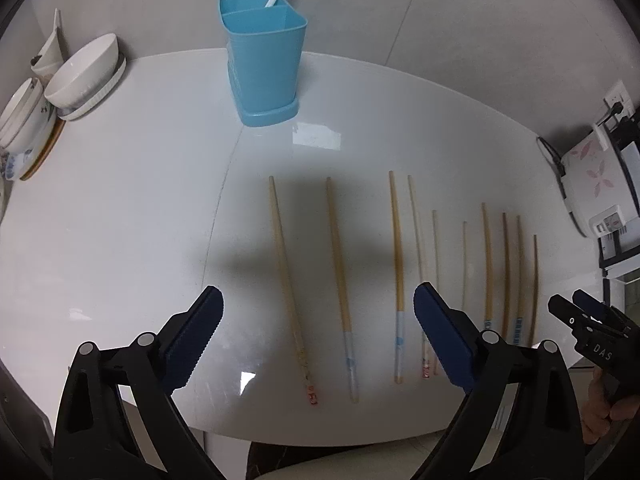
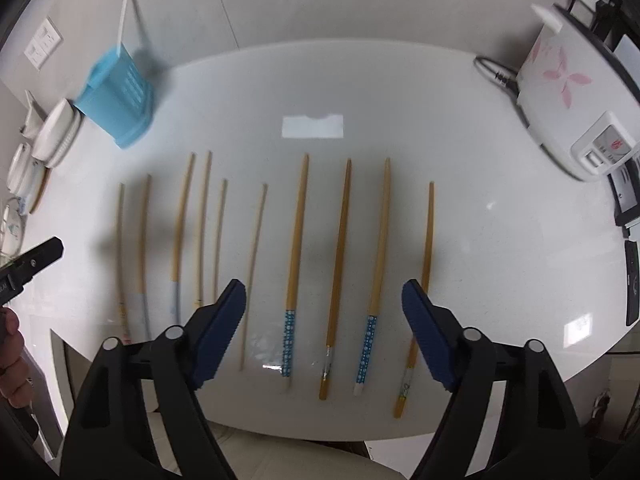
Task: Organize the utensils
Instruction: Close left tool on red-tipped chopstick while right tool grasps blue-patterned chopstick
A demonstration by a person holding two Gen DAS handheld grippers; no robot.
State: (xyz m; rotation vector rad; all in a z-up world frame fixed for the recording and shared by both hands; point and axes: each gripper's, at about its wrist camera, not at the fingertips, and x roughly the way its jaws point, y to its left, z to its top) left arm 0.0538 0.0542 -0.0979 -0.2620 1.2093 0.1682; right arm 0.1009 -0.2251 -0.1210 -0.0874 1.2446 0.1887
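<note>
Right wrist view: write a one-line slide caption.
Open right gripper hovers over ten chopsticks laid side by side on a white table, blue utensil holder standing far left.

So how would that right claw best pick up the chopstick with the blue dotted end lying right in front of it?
Probably from straight above, closing the open right gripper across the bare wooden shaft of the blue-dotted chopstick, near the middle. It lies flat on the table, pointing away, so only its thin sides can be pinched. Its neighbours lie apart from it, leaving room for a finger on either side.
</note>
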